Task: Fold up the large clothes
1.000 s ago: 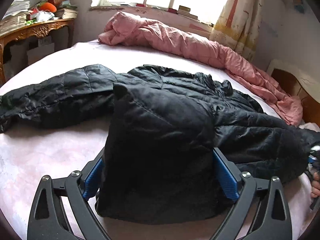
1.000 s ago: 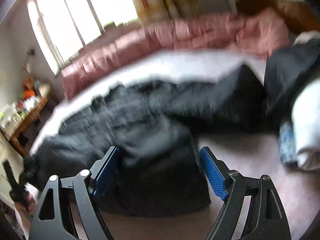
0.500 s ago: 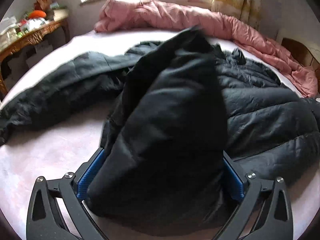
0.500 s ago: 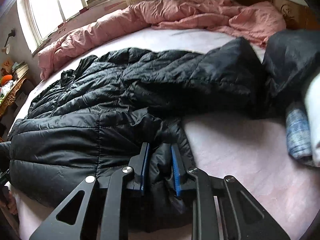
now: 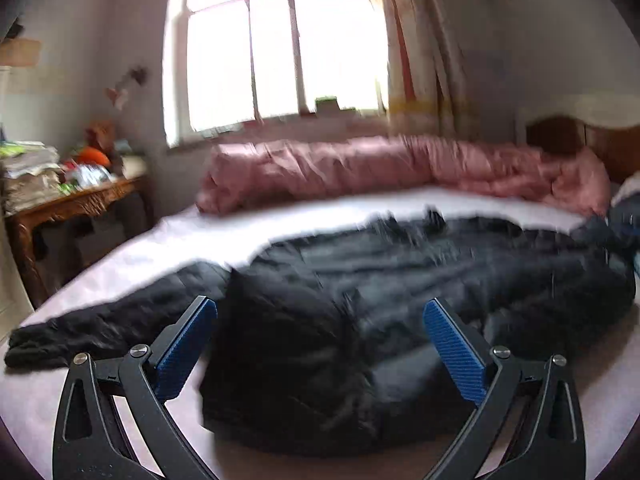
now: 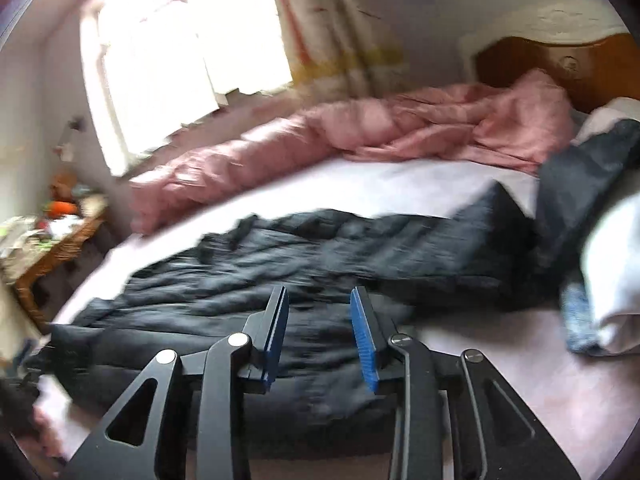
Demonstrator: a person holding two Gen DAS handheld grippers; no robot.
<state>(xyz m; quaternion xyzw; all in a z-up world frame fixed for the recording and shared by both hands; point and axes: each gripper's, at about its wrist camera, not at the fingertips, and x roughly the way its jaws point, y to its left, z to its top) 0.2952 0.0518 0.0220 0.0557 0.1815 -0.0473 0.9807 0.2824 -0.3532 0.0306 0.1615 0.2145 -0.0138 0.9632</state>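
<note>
1. We note a large black quilted puffer jacket (image 5: 400, 300) spread across a bed with a pale pink sheet (image 5: 208, 240). One sleeve trails out to the left in the left wrist view, lying flat on the sheet; the body is bunched in soft folds nearer the cameras.
2. The left hand-held gripper (image 5: 320, 344) stands at its widest. Its blue ribbed pads (image 5: 186, 346) sit clear on either side of a raised fold of the jacket; neither pad presses on the cloth, so we log no hold.
3. The right hand-held gripper (image 6: 319, 338) has its jaws narrowly parted, and they have just been opening a little. Black fabric shows in the gap beyond the blue pads (image 6: 363, 340), but we see no pinch on it; motion blur leaves light contact unsettled.
4. A rumpled pink quilted duvet (image 5: 380, 164) lies along the far edge of the bed, under a bright window (image 5: 280, 48) with a patterned curtain (image 5: 420, 60) on its right.
5. At the left stands a carved wooden counter (image 5: 72, 204) piled with papers and small bright items, too blurred to name.
6. In the right wrist view, a dark garment (image 6: 580, 184), a white cloth (image 6: 612, 264) and a blue-patterned folded piece (image 6: 578, 320) lie at the right, near the brown wooden headboard (image 6: 560, 60).
</note>
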